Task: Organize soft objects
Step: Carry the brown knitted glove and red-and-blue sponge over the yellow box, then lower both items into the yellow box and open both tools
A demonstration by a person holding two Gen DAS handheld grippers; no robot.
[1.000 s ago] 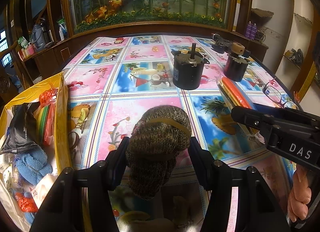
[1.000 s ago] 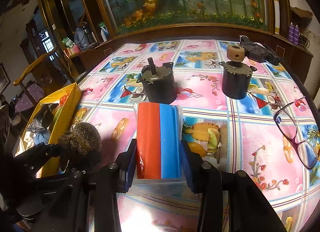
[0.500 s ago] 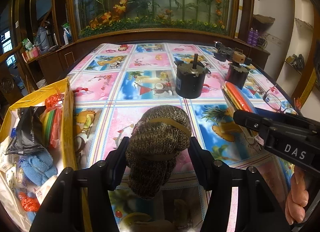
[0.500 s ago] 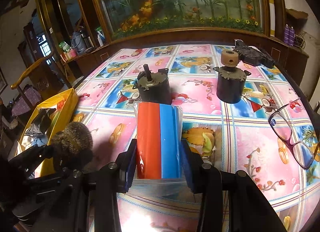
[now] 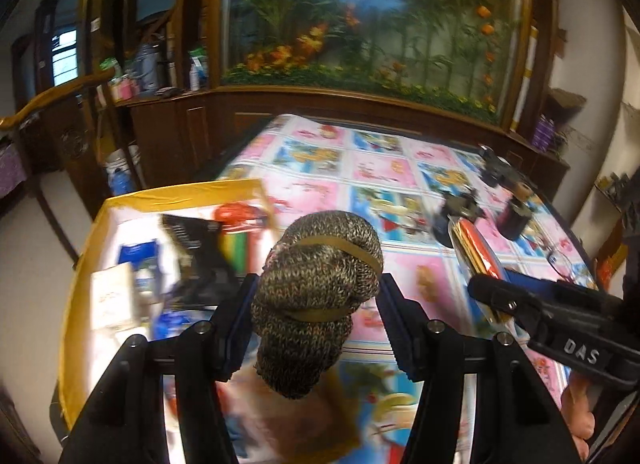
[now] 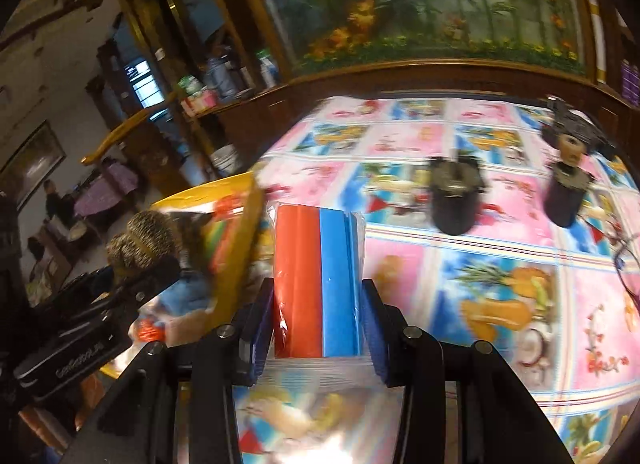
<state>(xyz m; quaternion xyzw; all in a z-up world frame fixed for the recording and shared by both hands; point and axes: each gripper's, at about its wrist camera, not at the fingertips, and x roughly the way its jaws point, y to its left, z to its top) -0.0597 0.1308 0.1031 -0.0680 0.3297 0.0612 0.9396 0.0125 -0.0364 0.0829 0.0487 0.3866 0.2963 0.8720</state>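
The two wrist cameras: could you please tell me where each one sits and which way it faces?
Left wrist: on the left gripper, angled down over the rolled brown knit sock bundle at the yellow open bag; fingers of the other hand show.
Right wrist: on the right gripper, over the red-and-blue wrapped pack, facing the patterned tablecloth; no hand is visible.
Both show each other's gripper, the bag and the two black motors.
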